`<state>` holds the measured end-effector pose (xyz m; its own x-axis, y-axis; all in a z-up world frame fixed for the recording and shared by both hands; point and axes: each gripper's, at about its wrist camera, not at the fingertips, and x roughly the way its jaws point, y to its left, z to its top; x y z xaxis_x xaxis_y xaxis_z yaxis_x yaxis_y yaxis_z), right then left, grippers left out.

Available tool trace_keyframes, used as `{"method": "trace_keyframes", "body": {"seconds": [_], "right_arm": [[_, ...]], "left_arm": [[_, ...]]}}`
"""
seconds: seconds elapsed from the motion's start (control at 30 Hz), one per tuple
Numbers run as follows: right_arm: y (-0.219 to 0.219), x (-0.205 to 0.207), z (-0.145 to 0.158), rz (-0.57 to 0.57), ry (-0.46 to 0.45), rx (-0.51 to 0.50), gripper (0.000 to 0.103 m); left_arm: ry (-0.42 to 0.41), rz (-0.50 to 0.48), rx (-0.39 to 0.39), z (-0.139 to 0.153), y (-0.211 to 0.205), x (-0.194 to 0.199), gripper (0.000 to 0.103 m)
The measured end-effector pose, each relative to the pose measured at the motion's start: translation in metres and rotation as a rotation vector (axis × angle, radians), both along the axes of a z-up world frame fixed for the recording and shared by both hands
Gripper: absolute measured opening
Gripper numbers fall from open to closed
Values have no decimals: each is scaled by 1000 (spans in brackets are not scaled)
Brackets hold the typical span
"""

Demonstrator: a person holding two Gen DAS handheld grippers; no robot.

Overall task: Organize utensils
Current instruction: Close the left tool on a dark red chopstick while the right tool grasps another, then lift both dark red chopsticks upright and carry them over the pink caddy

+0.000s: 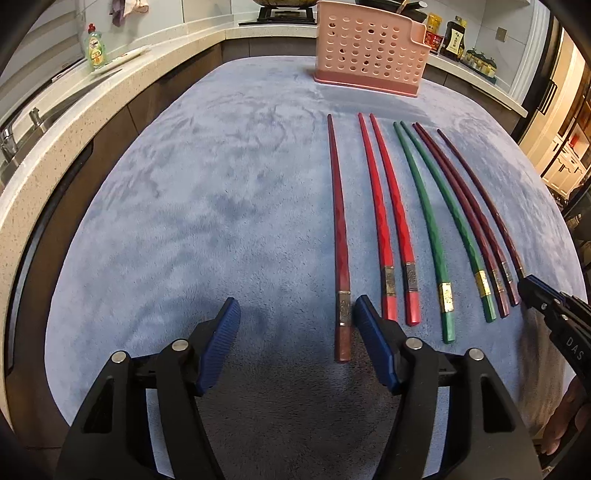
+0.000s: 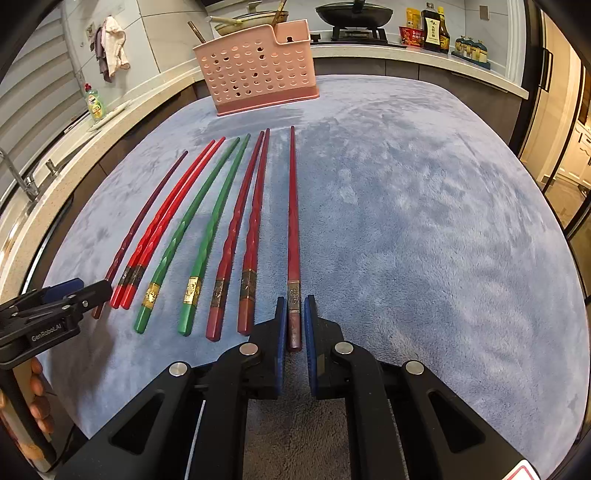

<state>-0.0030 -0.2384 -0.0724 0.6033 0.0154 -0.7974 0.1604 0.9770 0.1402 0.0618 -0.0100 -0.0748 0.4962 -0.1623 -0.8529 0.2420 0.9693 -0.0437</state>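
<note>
Several chopsticks lie side by side on a blue-grey cloth (image 1: 221, 206): a lone dark red one (image 1: 338, 236), a bright red pair (image 1: 388, 229), a green pair (image 1: 436, 229), a dark red pair (image 1: 476, 225) and a single maroon one (image 2: 293, 229). My left gripper (image 1: 297, 308) is open, its right pad beside the lone dark red chopstick's butt end. My right gripper (image 2: 294, 306) straddles the maroon chopstick's butt end with its pads close on both sides, a thin gap showing. A pink perforated holder (image 1: 365, 51) stands at the far end.
A kitchen counter (image 1: 110, 96) wraps the left and back, with a green soap bottle (image 1: 95, 48), a sink tap (image 1: 7, 142), a stove with pans (image 2: 354, 14) and sauce bottles (image 2: 436, 29). Bare cloth lies left of the chopsticks in the left view, right of them in the right view.
</note>
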Motion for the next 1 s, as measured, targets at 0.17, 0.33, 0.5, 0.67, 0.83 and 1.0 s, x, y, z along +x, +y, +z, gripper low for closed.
{"method": "trace_keyframes", "body": {"seconds": [0.17,0.33,0.5,0.67,0.83,1.0], "right_arm": [[0,0,0,1,0,0,9],[0,0,0,0,0,-1,9],[0,1,-1,1,1,0,7],[-1,0,3,1,-5,5,7],[-2,-2,18,3,-39,8,7],[-6,-5,44,-2,-97,23,7]], "left_arm": [[-3,-1,-5,0,1,1,50],[-5,-1,-2,1,2,1,26],[-2,-21,-12,3,1,1,10],[7,-22,-42,8,3,2,9],[-16,-27,-64,24,4,1,9],[-42,-26,-114,48,7,2,9]]}}
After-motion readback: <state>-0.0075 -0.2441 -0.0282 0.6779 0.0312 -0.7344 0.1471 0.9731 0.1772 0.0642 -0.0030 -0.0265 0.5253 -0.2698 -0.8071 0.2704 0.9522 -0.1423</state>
